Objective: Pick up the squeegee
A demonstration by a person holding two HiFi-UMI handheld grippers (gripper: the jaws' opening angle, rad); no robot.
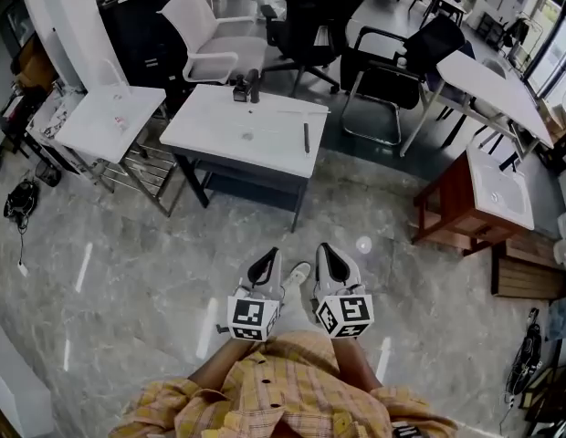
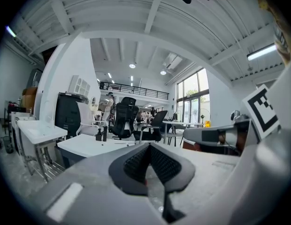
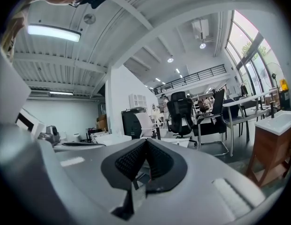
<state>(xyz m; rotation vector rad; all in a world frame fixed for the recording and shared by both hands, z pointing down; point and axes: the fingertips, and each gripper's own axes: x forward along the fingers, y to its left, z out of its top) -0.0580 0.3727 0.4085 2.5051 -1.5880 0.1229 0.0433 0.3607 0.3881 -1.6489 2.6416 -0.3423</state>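
**Both claws shut and empty; squeegee on the table ahead**

My left gripper point(image 1: 263, 265) has its jaws fully together. In the left gripper view the black ribbed pads point(image 2: 136, 162) meet at their tips with nothing between them. My right gripper point(image 1: 332, 263) is the same: in the right gripper view its pads point(image 3: 130, 161) are pressed tip to tip and hold nothing. From the head view the two grippers sit side by side, close to my body, with their marker cubes towards me. Both point roughly level at the furniture ahead. A white shoe tip point(image 1: 298, 272) shows between them, and my yellow plaid shirt point(image 1: 265, 391) fills the bottom edge.

Beneath the grippers is glossy grey marble floor point(image 1: 128, 245). Across that floor, well apart from both claws, stands a white table point(image 1: 219, 140). On its right part lies a dark slender tool, which I take to be the squeegee point(image 1: 307, 138), flat on the tabletop, though it is too small to be certain. At the table's far edge stand two small dark items point(image 1: 246, 88), touching or nearly so; I cannot tell what they are.

A smaller white table point(image 1: 100, 121) stands just left of it, with a white chair point(image 1: 205, 35) and black office chairs point(image 1: 310, 16) behind. Off to the right is a wooden washstand point(image 1: 447, 208) with a white basin.
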